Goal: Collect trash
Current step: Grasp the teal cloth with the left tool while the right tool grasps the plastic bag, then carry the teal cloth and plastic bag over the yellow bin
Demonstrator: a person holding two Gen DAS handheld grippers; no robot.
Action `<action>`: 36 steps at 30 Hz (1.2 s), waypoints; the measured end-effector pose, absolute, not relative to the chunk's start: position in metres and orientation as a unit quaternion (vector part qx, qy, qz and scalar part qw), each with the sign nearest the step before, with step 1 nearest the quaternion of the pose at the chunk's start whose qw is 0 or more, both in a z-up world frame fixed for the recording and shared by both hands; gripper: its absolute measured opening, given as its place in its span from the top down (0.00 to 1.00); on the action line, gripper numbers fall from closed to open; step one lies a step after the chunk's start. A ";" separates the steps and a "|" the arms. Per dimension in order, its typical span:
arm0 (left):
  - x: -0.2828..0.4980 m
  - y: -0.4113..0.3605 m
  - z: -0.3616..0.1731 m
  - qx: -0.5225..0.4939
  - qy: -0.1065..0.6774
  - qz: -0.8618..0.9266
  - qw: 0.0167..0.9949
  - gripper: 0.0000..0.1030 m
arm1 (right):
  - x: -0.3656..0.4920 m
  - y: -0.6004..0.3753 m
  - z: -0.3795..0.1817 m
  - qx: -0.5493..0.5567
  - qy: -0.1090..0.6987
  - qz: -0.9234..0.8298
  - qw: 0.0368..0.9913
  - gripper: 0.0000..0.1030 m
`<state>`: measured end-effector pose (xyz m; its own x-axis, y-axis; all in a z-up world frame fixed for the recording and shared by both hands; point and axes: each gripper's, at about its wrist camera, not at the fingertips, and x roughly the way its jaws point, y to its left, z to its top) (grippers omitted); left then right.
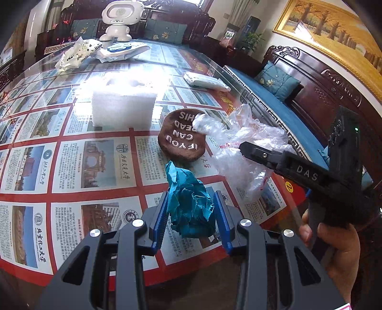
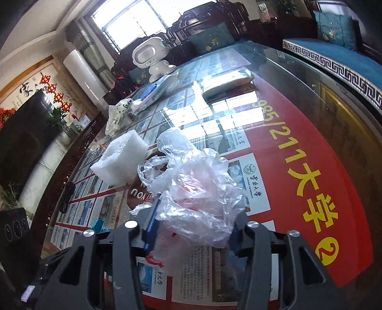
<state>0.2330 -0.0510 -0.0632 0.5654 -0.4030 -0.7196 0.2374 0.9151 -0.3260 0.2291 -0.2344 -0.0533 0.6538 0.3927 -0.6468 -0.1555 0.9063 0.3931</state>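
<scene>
The left gripper (image 1: 191, 212) is clamped on a crumpled teal paper (image 1: 189, 205), its blue pads pressing the wad from both sides above the glass-topped table (image 1: 100, 167) near its front edge. The right gripper (image 2: 191, 229) holds a crumpled clear plastic bag (image 2: 191, 186), which bulges out between its fingers and hides the tips; in the left wrist view that gripper reaches in from the right edge of the table with the bag (image 1: 238, 147) hanging off its end. Just beyond the paper, a round brown coaster (image 1: 182, 136) with raised white letters lies flat on the table, and the bag overlaps its right side. Beside the coaster, toward the middle of the table, stands a white foam block (image 1: 124, 102). Toward the far edge lie an empty white wrapper (image 1: 76, 53) and a white pack (image 1: 124, 51) with a blue lid, with a small white toy robot (image 1: 119, 20) standing behind them. A flat white packet (image 1: 205, 81) rests near the right edge.
</scene>
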 end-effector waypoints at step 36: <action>-0.055 -0.066 -0.060 -0.022 0.415 -0.284 0.864 0.63 | -0.115 -0.237 -0.012 0.049 0.309 0.170 0.934 0.64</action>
<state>-0.0554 -0.0656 -0.0601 0.4943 -0.5086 -0.7050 0.4720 0.8380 -0.2737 -0.1152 -0.2366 -0.0116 0.7509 0.3485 -0.5610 -0.2882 0.9372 0.1965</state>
